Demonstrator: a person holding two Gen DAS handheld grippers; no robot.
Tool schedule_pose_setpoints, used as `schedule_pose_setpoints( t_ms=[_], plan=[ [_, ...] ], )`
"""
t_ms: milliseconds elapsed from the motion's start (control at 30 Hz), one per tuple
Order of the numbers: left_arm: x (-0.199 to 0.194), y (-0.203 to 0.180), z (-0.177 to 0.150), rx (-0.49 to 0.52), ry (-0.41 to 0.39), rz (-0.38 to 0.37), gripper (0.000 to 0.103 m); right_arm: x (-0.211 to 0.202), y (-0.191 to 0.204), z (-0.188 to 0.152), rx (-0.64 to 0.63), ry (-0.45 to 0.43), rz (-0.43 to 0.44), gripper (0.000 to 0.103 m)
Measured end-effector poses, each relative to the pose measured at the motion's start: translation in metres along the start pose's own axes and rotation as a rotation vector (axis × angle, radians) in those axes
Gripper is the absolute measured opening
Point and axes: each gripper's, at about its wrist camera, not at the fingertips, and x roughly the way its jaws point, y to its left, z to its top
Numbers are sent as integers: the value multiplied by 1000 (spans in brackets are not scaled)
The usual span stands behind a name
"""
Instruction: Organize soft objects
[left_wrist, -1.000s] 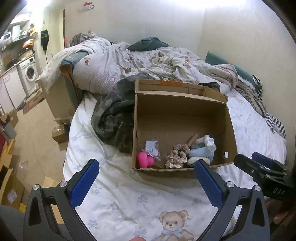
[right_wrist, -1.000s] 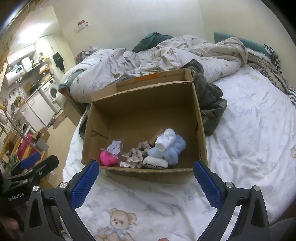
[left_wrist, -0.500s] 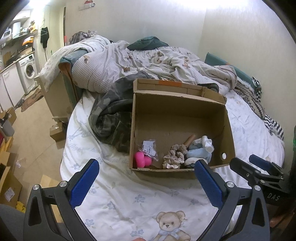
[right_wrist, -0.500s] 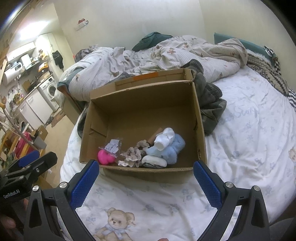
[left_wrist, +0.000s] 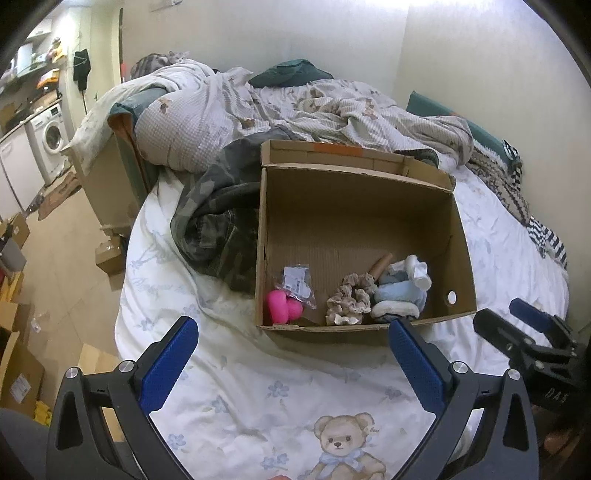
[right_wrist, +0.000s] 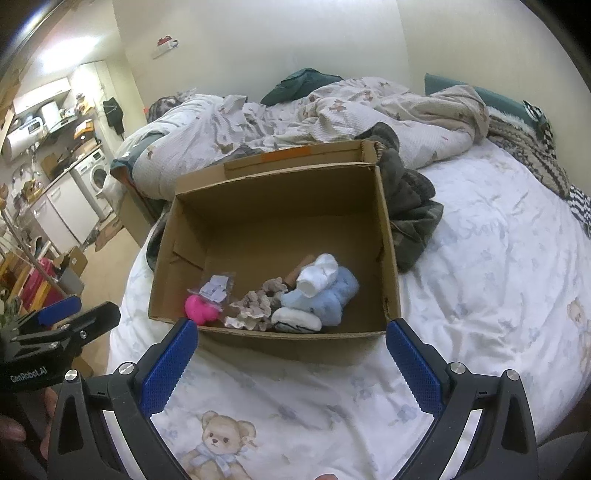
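Note:
An open cardboard box (left_wrist: 354, 199) (right_wrist: 280, 206) stands on the bed. Along its near wall lie a pink soft toy (left_wrist: 282, 308) (right_wrist: 201, 310) under a small plastic bag (left_wrist: 297, 280), a beige scrunchie (left_wrist: 349, 301) (right_wrist: 255, 306), a light blue plush item (left_wrist: 397, 295) (right_wrist: 325, 301), a white sock (left_wrist: 417, 271) (right_wrist: 317, 275) and a flat white pad (right_wrist: 297, 320). My left gripper (left_wrist: 293, 363) is open and empty, just short of the box. My right gripper (right_wrist: 291, 363) is open and empty too, on the box's near side, to the right of the left one (right_wrist: 70, 321).
A camouflage garment (left_wrist: 218, 221) (right_wrist: 410, 206) lies against the box's far left side. A crumpled duvet (left_wrist: 295, 107) and pillows fill the bed's far end. The sheet has a teddy bear print (left_wrist: 341, 443). Floor with boxes and a washing machine (left_wrist: 50, 140) lies to the left.
Both grippers have drawn back and risen slightly, so the box looks a little smaller and lower in both views. Both stay open and empty. The box contents have not moved.

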Motion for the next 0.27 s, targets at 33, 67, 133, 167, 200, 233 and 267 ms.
schedule_pose_setpoints(
  t_ms=[33,67,133,167,200,233,267],
  plan=[
    [1,0,0,1,2,4,103,0,-1,0,1,0,-1,103],
    [1,1,-1,1,3,6,103,0,-2,0,3,0,-1,103],
    [3,1,-3,1,6,12,103,0,-3,0,7,1,1,103],
    [3,2,-4,-2,5,15,103,0,-3,0,8,0,3,103],
    [3,1,-4,-2,3,15,103,0,-3,0,10,-1,5,103],
    [3,2,-4,1,4,17,103,1,-3,-1,11,-1,7,103],
    [4,2,-4,3,3,19,103,1,-3,-1,12,0,10,103]
  ],
)
